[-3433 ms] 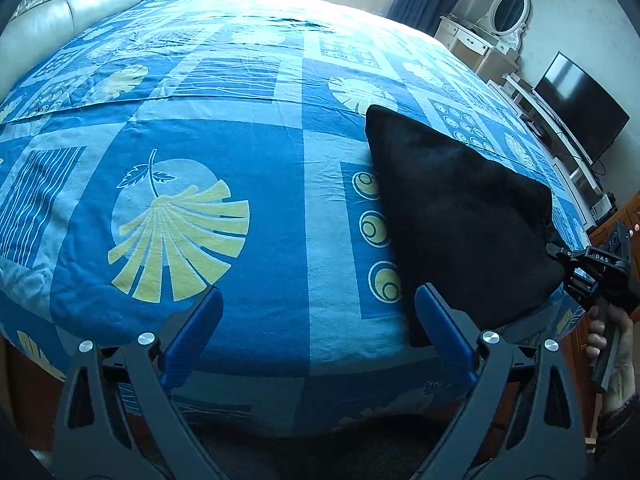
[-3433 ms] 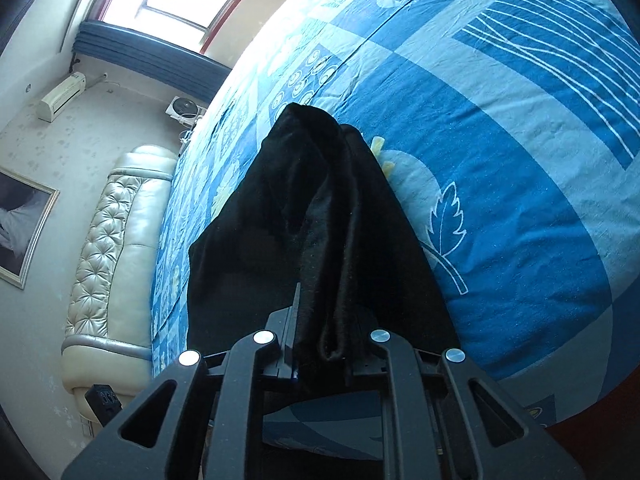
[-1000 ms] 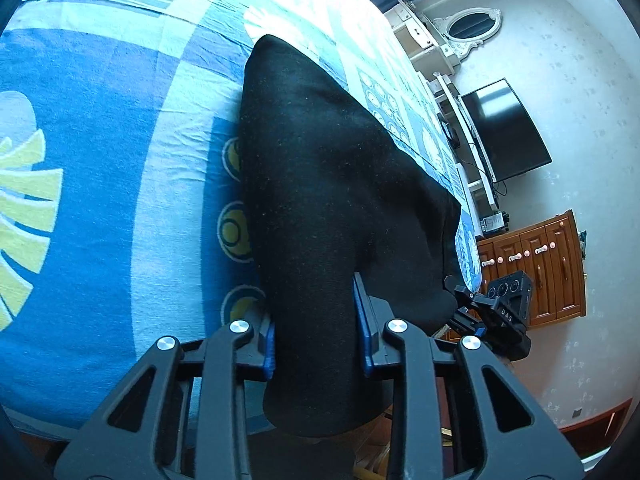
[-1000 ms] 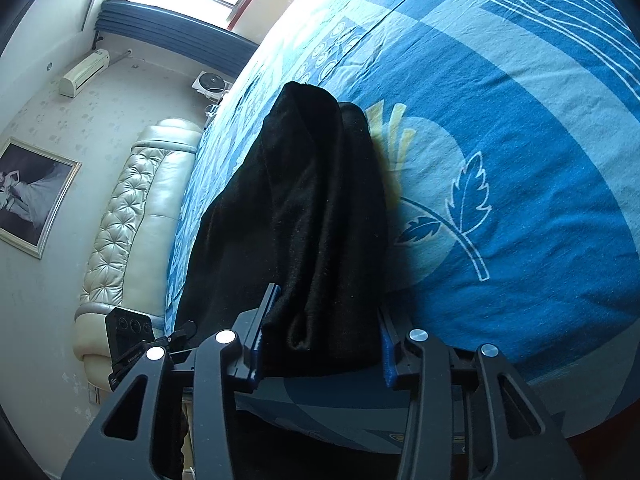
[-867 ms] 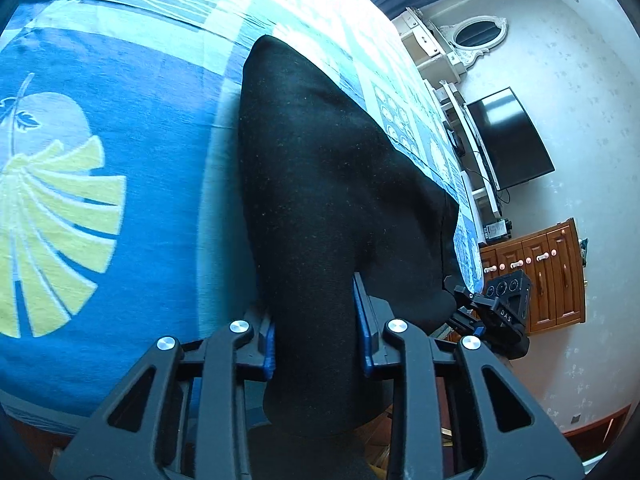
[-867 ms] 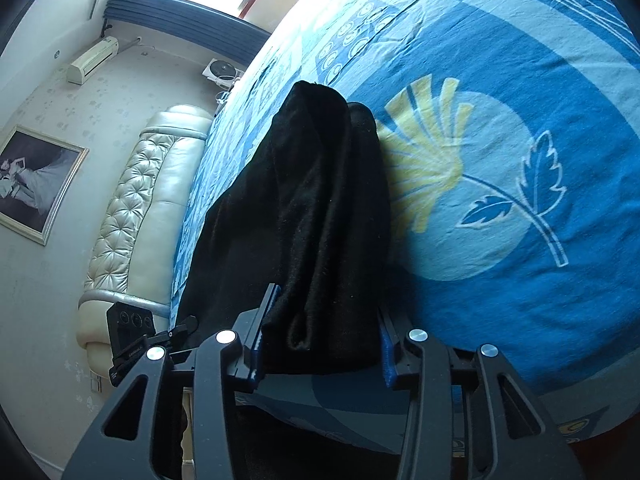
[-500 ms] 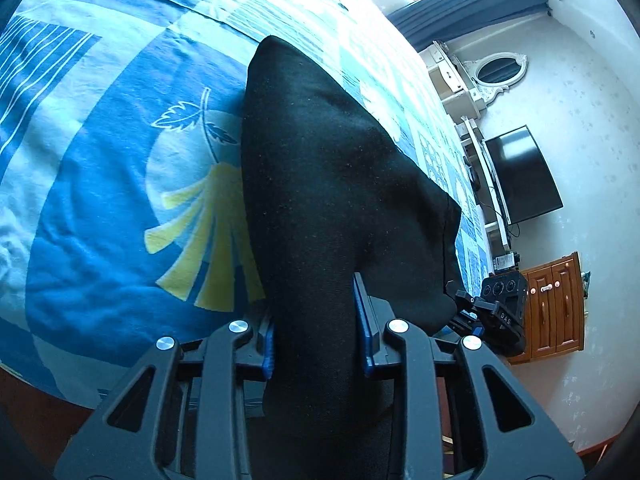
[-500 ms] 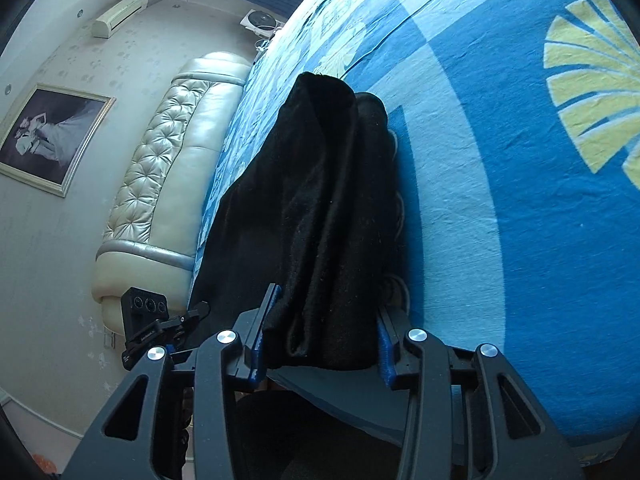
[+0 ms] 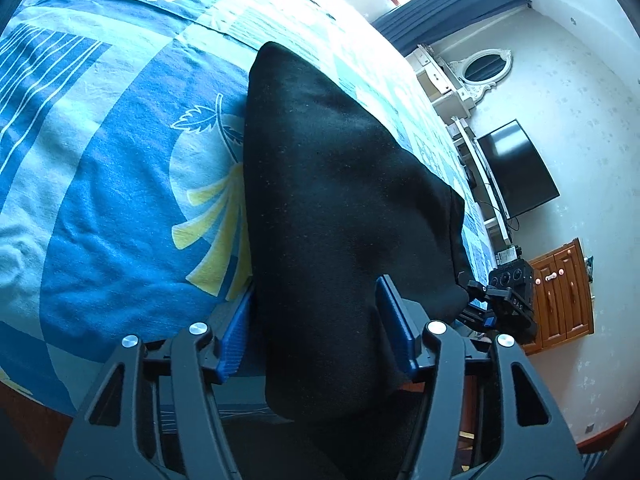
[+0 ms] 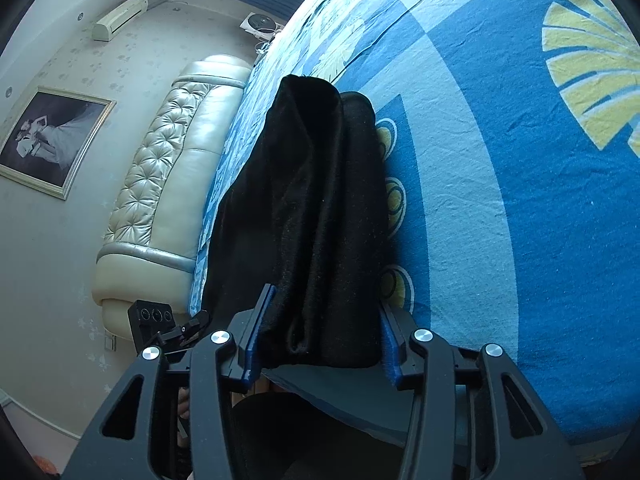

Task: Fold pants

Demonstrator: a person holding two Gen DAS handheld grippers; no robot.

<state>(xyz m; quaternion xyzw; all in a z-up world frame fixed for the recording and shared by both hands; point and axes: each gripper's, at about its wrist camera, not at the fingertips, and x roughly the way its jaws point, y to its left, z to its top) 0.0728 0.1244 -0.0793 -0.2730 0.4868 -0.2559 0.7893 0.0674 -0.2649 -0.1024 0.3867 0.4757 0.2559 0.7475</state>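
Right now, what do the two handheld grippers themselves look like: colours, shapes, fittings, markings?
Both look alike. The left gripper and right gripper have black angular finger arms with triangular cut-outs, round silver fasteners near the front, and flat blue pads. Seen from the other side, the right gripper's black body carries a small box with three round openings and faint white lettering I cannot read.

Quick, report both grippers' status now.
Left gripper: opening, folded black fabric pants between its jaws, pads apart from them.
Right gripper: opening, pants' other end between its jaws.
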